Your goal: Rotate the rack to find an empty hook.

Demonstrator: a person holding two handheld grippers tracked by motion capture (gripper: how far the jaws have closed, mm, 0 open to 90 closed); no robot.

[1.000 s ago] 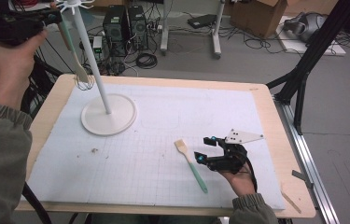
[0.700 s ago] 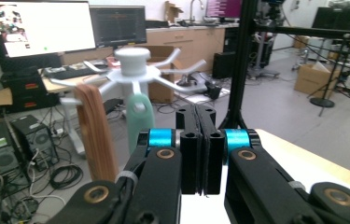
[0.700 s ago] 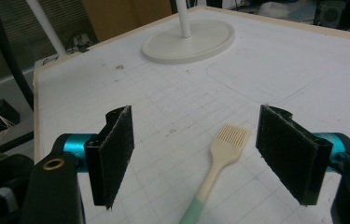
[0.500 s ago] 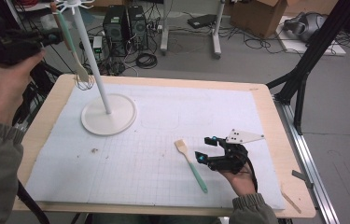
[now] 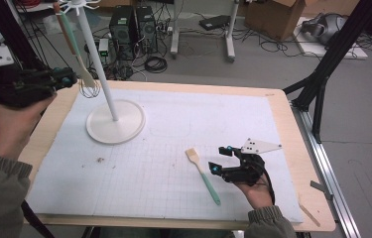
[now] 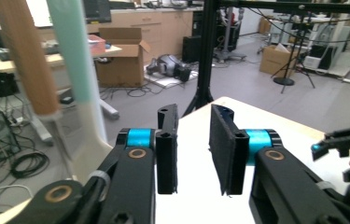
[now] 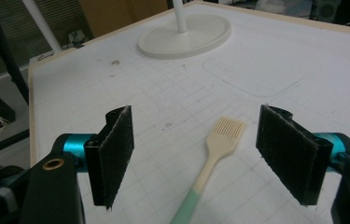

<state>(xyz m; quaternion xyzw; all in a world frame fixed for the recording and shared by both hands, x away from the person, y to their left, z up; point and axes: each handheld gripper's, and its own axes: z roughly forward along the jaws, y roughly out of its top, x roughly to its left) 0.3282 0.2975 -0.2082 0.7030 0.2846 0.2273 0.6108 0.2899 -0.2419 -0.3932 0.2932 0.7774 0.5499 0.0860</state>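
A white rack (image 5: 96, 59) with hooks at its top stands on a round base (image 5: 115, 122) at the mat's back left. A mint-handled utensil (image 5: 72, 42) and a wire whisk (image 5: 90, 89) hang from it. My left gripper (image 5: 68, 78) hovers just left of them; its jaws have just been opening and stand open on nothing (image 6: 193, 140). The wooden handle (image 6: 23, 56) and the mint handle (image 6: 72, 51) hang to its left. A pastry brush (image 5: 202, 173) with a mint handle lies at the front right. My right gripper (image 5: 219, 158) rests open beside it, jaws either side of the brush (image 7: 221, 140).
A white gridded mat (image 5: 173, 124) covers the wooden table (image 5: 302, 163). Crumbs (image 5: 99, 159) lie on the mat near the rack's base (image 7: 184, 35). Black frame legs (image 5: 322, 79) stand off the table's right edge. Cables and computer cases sit on the floor behind.
My left hand has sunk from up by the rack's hooks to beside the hanging whisk, and its jaws have parted. The utensils stay hanging. The right gripper has kept still.
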